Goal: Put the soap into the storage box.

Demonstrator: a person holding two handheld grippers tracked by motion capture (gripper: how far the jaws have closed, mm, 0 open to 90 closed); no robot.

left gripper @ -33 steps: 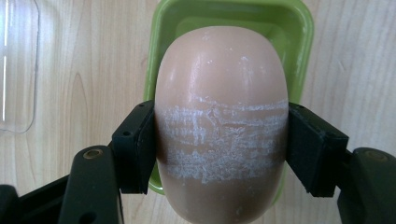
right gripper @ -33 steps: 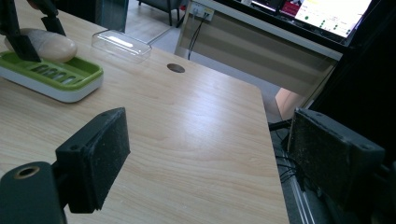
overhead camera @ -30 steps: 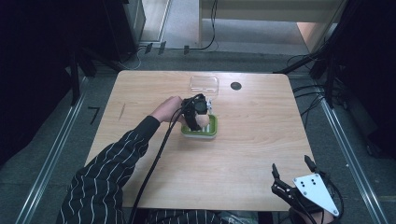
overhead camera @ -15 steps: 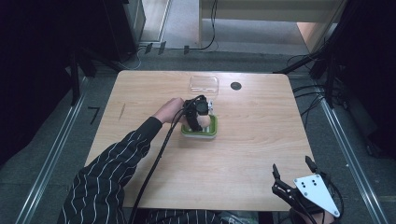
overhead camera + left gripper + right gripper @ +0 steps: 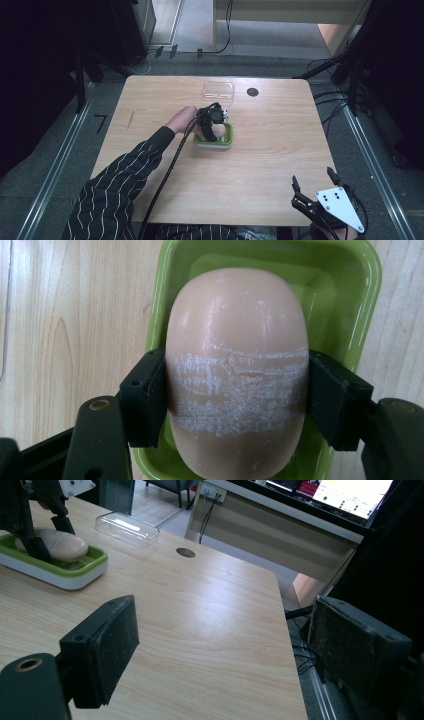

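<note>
Your high view looks down and forward from above your side, taking in the whole table (image 5: 150, 165). Your left gripper view points straight down, very close over the green tray (image 5: 360, 300). Your right gripper view sits low at the table's near corner, looking across; that tray (image 5: 75, 570) appears upper left.

A pale wooden table (image 5: 280, 165) stands on grey carpeted floor (image 5: 385, 165) — a round cable hole (image 5: 252, 92) near its 12 o'clock edge. Metal rails (image 5: 55, 160) flank it at 3 and 9 o'clock; a light wooden desk (image 5: 280, 10) sits beyond, cables (image 5: 227, 35) trailing beneath.
</note>
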